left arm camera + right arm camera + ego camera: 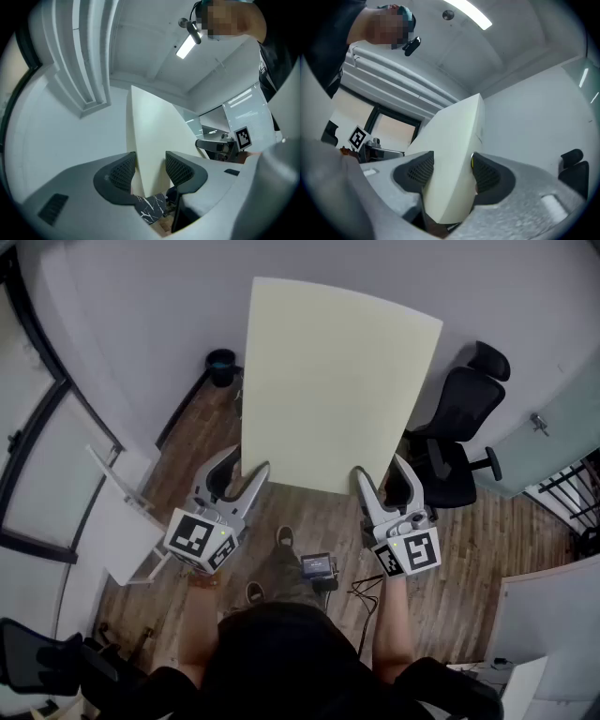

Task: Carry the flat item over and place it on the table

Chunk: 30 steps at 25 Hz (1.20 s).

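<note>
Holds flat cream panel aloft over wooden floor, with black office chair beyond its right edge. Clamps panel's near edge in left tongs and right tongs, both clenched on it. Fills right jaw gap fully; sits narrower in left gap, apparently touching both pads.

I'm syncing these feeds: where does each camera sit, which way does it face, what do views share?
Head view: on the person's head, facing steeply down at the board, left hand-held gripper, right hand-held gripper; forearms show.
Left gripper view: on that gripper, facing up along its jaws at board and ceiling; sleeve shows.
Right gripper view: likewise, toward the window; sleeve shows.
Shared: the board; each gripper view catches the other's marker cube.
</note>
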Motion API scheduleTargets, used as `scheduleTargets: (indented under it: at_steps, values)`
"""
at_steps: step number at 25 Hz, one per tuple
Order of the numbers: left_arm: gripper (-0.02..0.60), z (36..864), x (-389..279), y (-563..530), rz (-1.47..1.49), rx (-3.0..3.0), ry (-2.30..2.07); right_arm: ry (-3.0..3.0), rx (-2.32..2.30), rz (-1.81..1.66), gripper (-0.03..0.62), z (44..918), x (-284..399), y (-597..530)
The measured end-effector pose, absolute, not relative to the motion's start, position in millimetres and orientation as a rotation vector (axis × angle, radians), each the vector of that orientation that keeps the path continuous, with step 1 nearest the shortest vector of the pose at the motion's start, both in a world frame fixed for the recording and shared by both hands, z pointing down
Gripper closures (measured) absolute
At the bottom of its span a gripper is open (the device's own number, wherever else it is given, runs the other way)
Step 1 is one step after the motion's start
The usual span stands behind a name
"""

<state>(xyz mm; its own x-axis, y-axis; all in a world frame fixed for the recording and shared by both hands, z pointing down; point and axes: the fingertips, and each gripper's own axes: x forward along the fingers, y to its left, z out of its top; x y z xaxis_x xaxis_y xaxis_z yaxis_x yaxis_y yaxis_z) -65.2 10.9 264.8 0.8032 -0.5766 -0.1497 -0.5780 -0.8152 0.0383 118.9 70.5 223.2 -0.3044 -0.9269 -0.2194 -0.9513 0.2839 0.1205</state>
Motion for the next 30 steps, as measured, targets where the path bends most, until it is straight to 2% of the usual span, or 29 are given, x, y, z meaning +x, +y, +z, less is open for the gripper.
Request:
scheduleTargets:
  at_steps: [30]
  values:
    - [0.377,292,-82,-38,0.253,-3.016,0.997,2.482,-1.746,0.278,0.336,243,101,20]
